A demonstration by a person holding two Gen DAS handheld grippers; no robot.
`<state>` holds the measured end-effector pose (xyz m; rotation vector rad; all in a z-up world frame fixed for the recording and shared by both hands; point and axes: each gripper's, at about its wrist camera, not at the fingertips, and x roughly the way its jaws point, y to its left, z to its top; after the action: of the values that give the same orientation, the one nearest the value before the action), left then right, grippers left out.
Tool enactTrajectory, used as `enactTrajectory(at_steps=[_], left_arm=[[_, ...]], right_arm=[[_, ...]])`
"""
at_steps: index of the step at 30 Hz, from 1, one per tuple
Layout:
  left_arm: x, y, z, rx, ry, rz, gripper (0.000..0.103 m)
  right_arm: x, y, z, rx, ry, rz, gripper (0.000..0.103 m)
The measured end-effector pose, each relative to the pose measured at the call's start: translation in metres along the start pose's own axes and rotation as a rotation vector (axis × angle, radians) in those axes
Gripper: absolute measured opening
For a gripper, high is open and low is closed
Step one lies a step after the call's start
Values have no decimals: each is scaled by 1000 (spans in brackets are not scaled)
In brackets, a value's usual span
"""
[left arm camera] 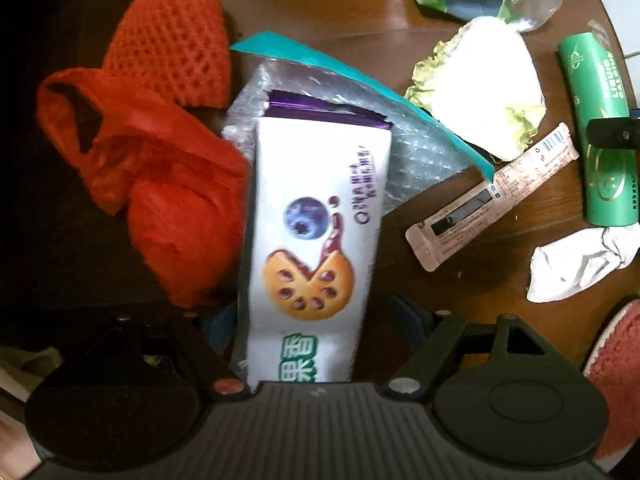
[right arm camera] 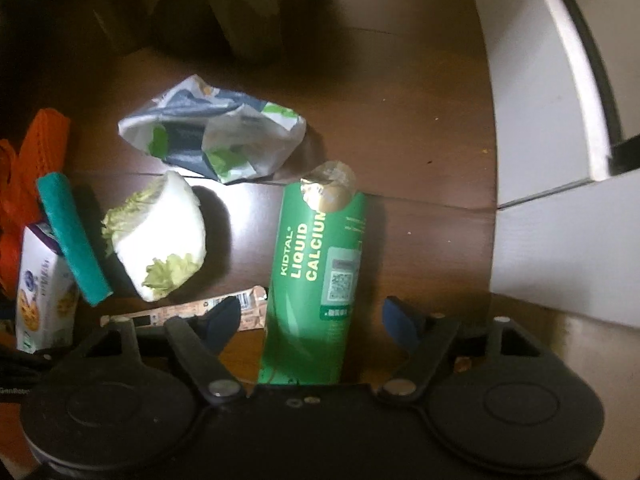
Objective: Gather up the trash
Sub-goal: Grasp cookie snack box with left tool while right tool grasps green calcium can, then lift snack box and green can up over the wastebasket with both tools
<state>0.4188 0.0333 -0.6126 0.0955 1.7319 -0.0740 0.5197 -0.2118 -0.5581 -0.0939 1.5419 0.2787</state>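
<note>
As both tongs point down over the littered table, each straddles one piece of trash. Left to right: a red bag and an orange foam net, both soft and crushable, lie just beside the biscuit pack. That pack rests on a bubble mailer with a teal edge, and it lies lengthwise between the fingers of the left tongs. The jaws stand apart around it; whether the pads touch its sides cannot be told. The pack looks light, thin-walled and glossy, likely slippery and easily dented, so a hold across its narrow width near the middle seems best. Next come a cabbage piece, limp and moist-looking, a flat sachet, a crumpled wrapper and a white tissue. Farthest right, the green carton lies between the fingers of the right tongs, whose jaws stand apart with clear gaps on both sides. It appears stiff yet light, probably empty; gripping its flat long sides at mid-length should hold without crushing it.
</note>
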Motion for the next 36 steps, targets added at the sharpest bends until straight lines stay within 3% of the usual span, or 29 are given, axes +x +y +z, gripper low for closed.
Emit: enactTrajectory(at_steps=[1, 4, 7, 10, 16, 26, 36], left_arm=[[2, -2, 0, 1, 8, 7, 55], [6, -3, 2, -1, 19, 16, 43], [6, -5, 0, 3, 7, 30, 41], [2, -6, -2, 4, -5, 47, 40], [-20, -9, -6, -18, -5, 51, 40], [-117, -7, -21, -66, -93, 19, 40], [-257, -16, -43, -109, -293, -36, 40]], right_arm=[[4, 0, 0, -3, 3, 1, 74], [11, 2, -2, -10, 2, -20, 63], [12, 2, -5, 2, -3, -36, 51], [6, 4, -11, -5, -34, -71, 50], [-22, 16, -19, 28, -53, -51, 49], [-132, 43, -28, 4, -130, -18, 49], [-281, 63, -36, -19, -319, -17, 49]])
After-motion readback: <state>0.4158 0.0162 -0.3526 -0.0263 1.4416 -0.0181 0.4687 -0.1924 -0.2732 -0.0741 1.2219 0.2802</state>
